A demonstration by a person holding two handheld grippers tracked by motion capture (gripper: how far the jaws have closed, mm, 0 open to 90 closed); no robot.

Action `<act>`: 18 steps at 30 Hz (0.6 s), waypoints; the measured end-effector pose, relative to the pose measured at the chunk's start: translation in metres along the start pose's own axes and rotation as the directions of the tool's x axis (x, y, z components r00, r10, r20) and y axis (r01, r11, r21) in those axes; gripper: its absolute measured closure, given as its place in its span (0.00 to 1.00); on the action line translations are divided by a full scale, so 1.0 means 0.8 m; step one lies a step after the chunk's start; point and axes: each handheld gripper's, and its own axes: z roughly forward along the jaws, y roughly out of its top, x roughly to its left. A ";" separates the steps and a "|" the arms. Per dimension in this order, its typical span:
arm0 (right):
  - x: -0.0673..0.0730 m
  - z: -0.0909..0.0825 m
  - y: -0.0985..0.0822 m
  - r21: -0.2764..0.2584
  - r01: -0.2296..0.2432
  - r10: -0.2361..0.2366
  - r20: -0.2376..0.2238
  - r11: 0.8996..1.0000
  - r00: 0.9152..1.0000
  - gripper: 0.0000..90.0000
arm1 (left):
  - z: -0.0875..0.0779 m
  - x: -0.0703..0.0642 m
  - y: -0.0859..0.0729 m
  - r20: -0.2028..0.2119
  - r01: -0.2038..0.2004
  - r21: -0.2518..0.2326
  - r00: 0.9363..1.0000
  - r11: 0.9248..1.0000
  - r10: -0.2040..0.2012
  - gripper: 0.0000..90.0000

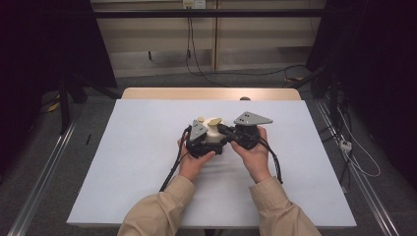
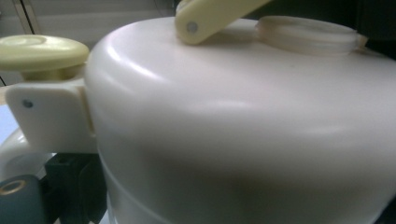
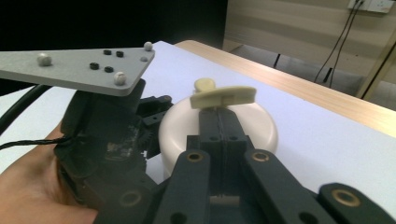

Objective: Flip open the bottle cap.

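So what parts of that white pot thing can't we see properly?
- High view: most of the cream pot is hidden behind both grippers and hands.
- Left gripper view: the pot is so close that the picture's edges cut off its bottom and right side.
- Right gripper view: the pot's front is behind the right gripper.

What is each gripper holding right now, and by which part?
The right gripper is shut on the yellow handle atop the cream pot. The left gripper sits against the pot's side, but whether it clamps it cannot be told.
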 end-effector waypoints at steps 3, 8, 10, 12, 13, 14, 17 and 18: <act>-0.002 0.001 0.001 0.001 -0.001 0.001 -0.003 1.000 1.000 1.00 | 0.000 0.000 0.000 0.000 0.002 -0.001 1.000 1.000 -0.002 0.06; -0.002 0.003 0.001 -0.001 -0.003 0.003 -0.007 1.000 1.000 1.00 | 0.000 0.000 0.000 0.001 0.002 -0.001 1.000 1.000 -0.002 0.06; -0.001 0.003 0.001 -0.001 -0.002 0.002 -0.007 1.000 1.000 1.00 | 0.000 0.000 0.000 0.000 0.002 -0.001 1.000 1.000 -0.002 0.06; -0.001 0.003 0.001 -0.001 -0.002 0.002 -0.007 1.000 1.000 1.00 | 0.000 0.000 0.000 0.000 0.002 -0.001 1.000 1.000 -0.002 0.06; -0.001 0.003 0.001 0.000 -0.003 0.003 -0.007 1.000 1.000 1.00 | 0.000 0.000 0.000 0.001 0.002 -0.001 1.000 1.000 -0.002 0.06; -0.001 0.003 0.001 0.000 -0.003 0.003 -0.007 1.000 1.000 1.00 | 0.000 0.000 0.000 0.000 0.001 -0.001 1.000 1.000 -0.001 0.06; -0.002 0.003 0.002 -0.002 -0.004 0.004 -0.009 1.000 1.000 1.00 | 0.000 0.000 0.000 0.000 0.002 -0.001 1.000 1.000 -0.002 0.06; -0.002 0.003 0.002 -0.001 -0.003 0.003 -0.009 1.000 1.000 1.00 | 0.000 0.000 0.000 0.000 0.002 -0.001 1.000 1.000 -0.002 0.06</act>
